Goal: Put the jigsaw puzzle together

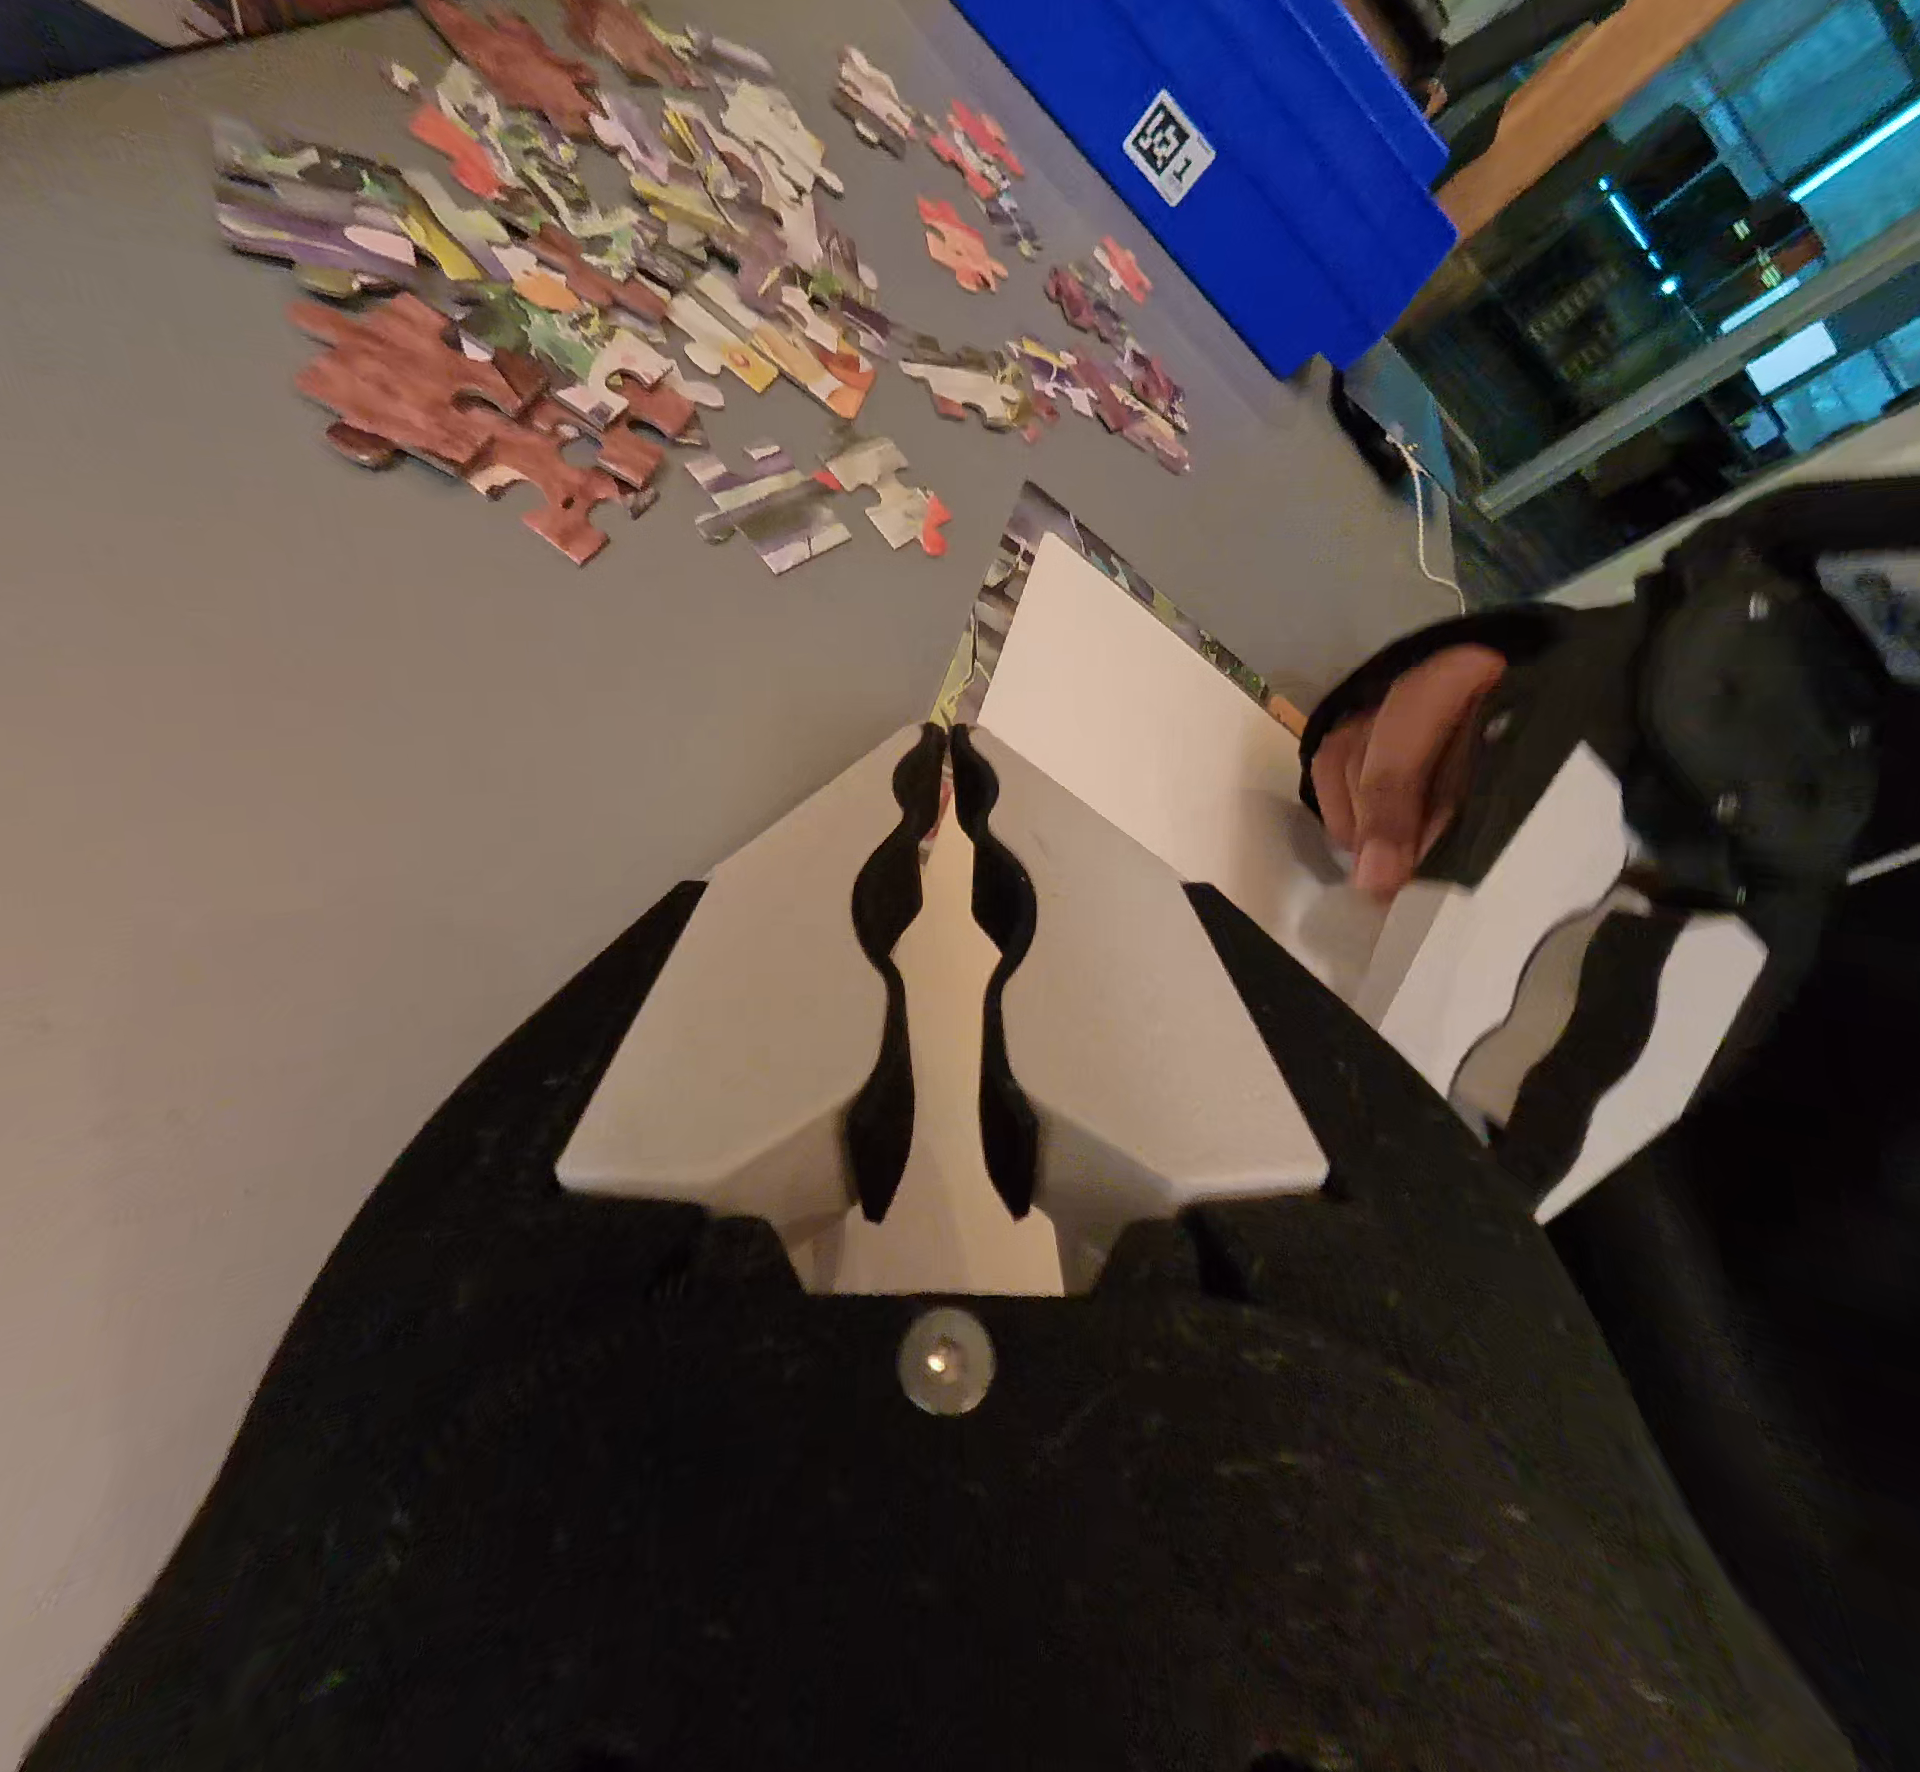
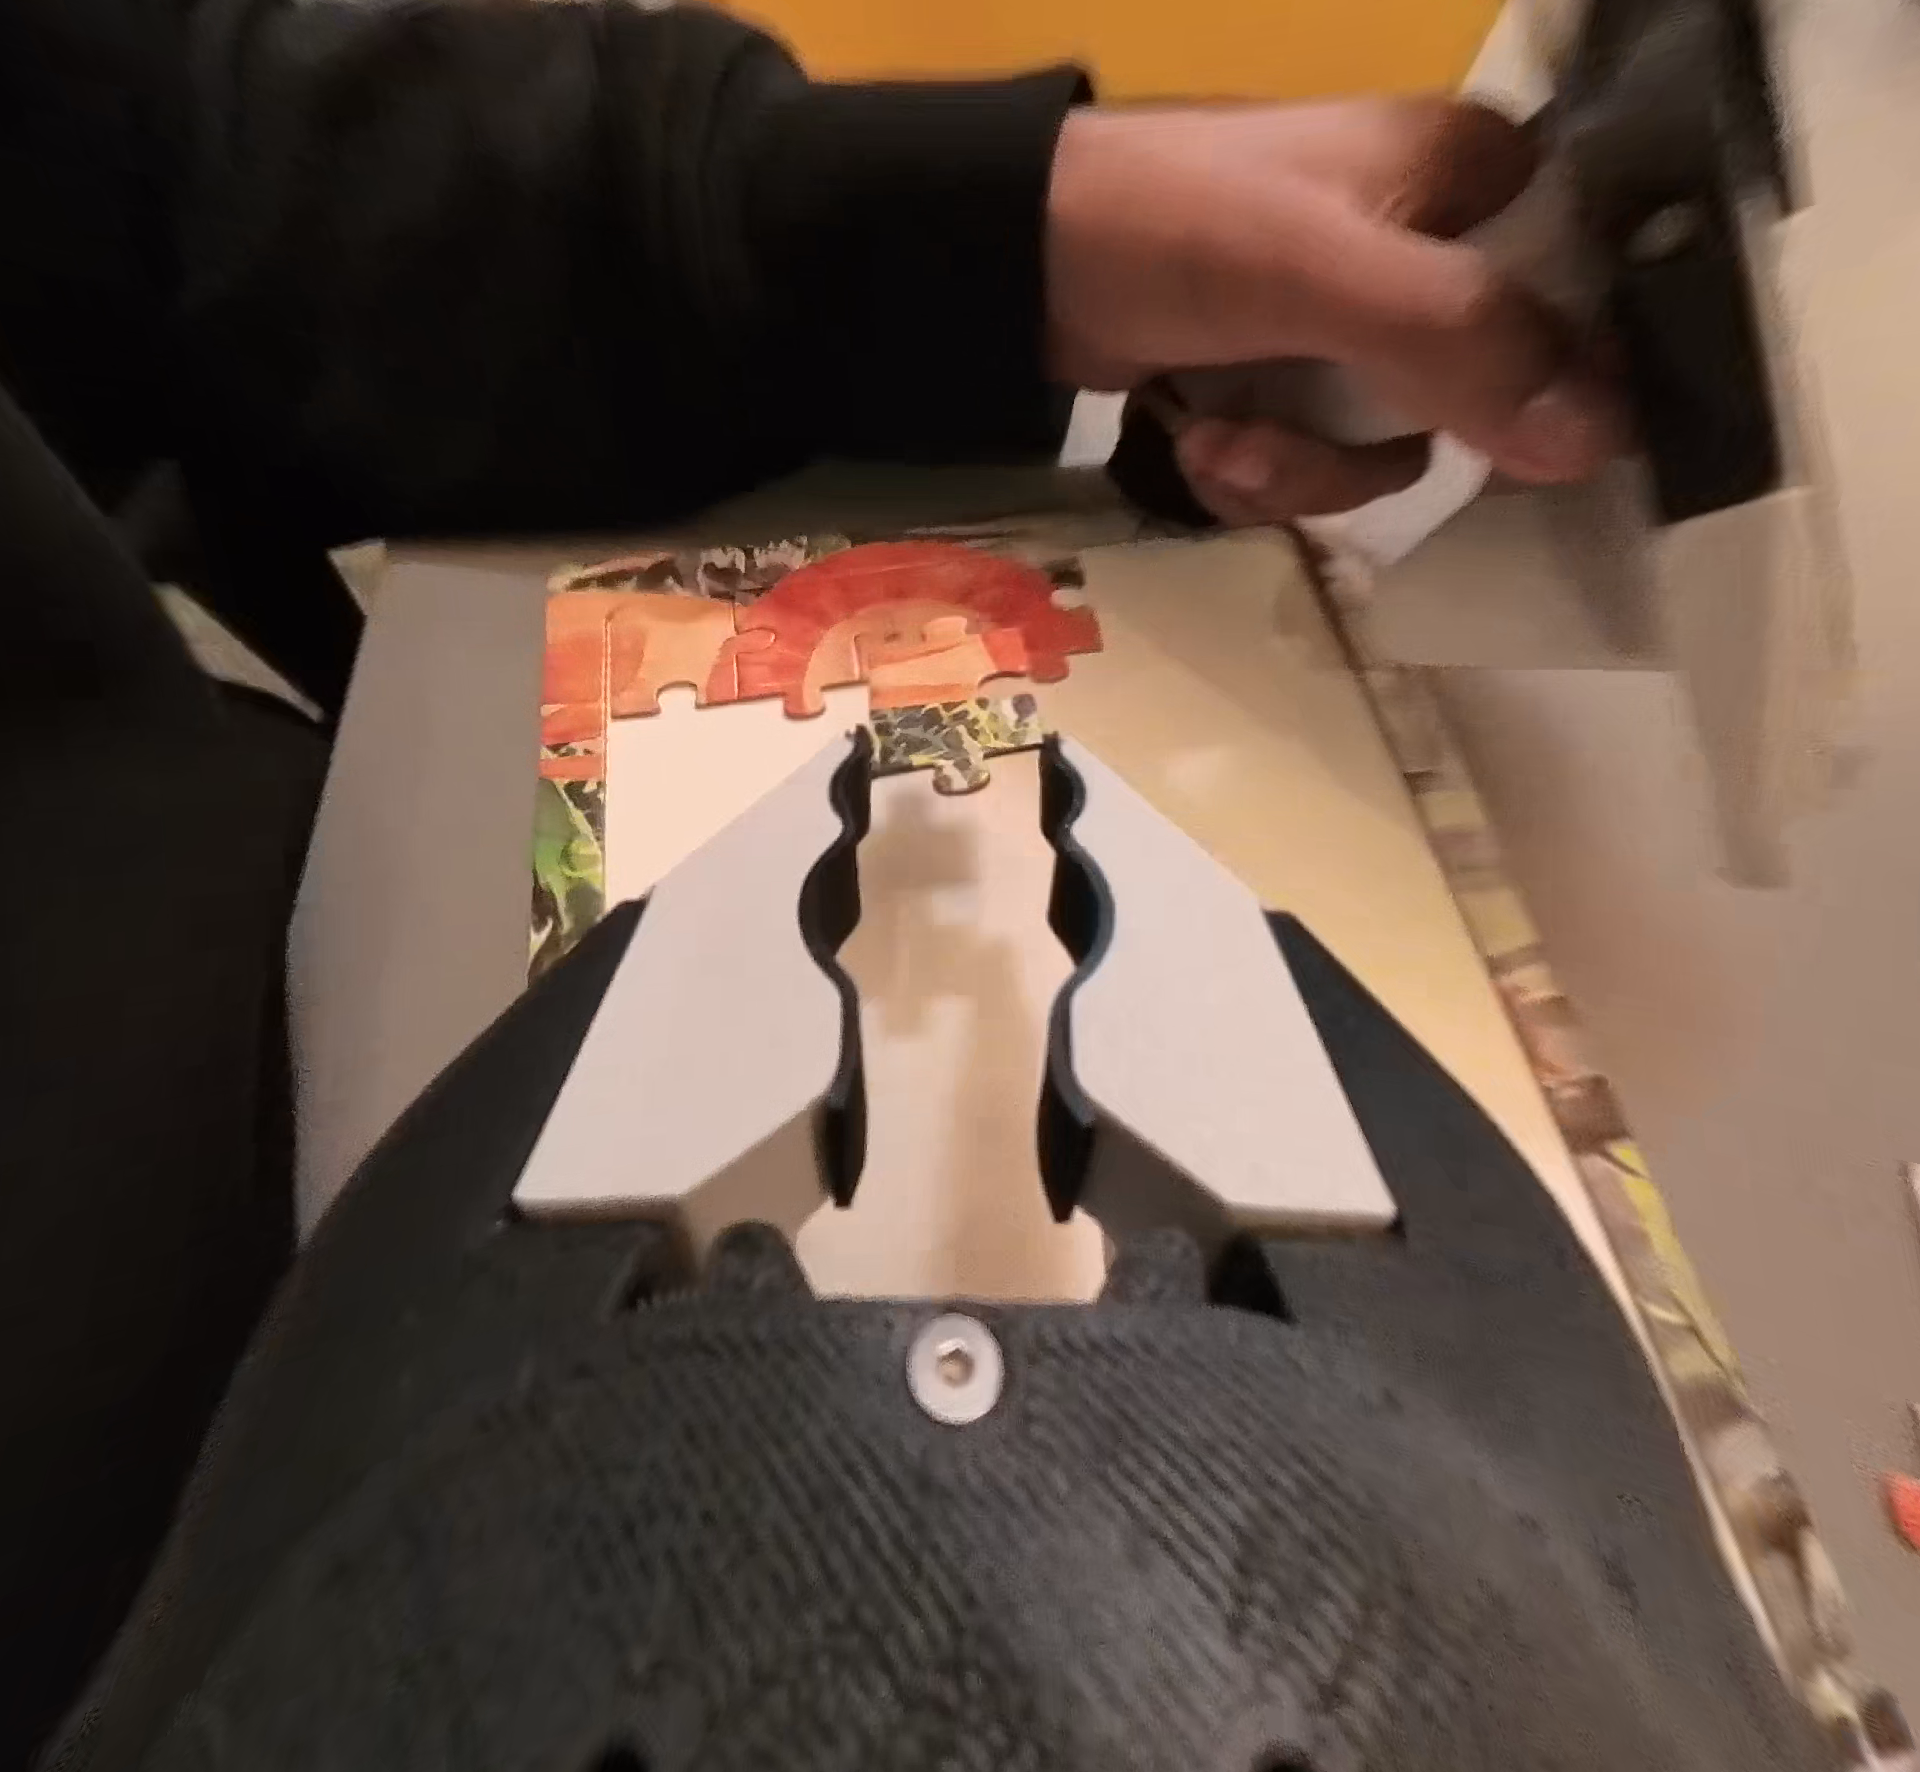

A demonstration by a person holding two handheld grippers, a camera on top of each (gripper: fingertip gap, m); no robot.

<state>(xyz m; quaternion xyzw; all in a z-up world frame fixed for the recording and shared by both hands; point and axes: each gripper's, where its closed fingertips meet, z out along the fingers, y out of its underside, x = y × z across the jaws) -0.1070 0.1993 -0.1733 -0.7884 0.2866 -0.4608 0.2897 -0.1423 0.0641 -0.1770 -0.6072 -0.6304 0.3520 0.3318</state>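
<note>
**Seating a dark green piece under the orange row**

The right gripper, centre of its own view, stands with its jaws spread, their tips flanking a dark green-and-black cardboard puzzle piece; whether they pinch its edges or merely bracket it cannot be told. That piece lies on the pale tray just beneath a joined row of orange and red pieces in the upper middle of the frame, and seems to be the one being fitted.

The left gripper, at the centre of its view, is clenched, tips almost touching, over the tray's near corner; a sliver of colour shows behind the tips, but whether anything is held cannot be told.

Beyond, in the upper left of the left view, loose jigsaw pieces lie scattered on the grey table, with a blue plastic bin at top right.

Judging by this, assembly is early. Next, the green piece likely needs pressing flush so its tabs lock, then another piece fetched from the heap.
</note>
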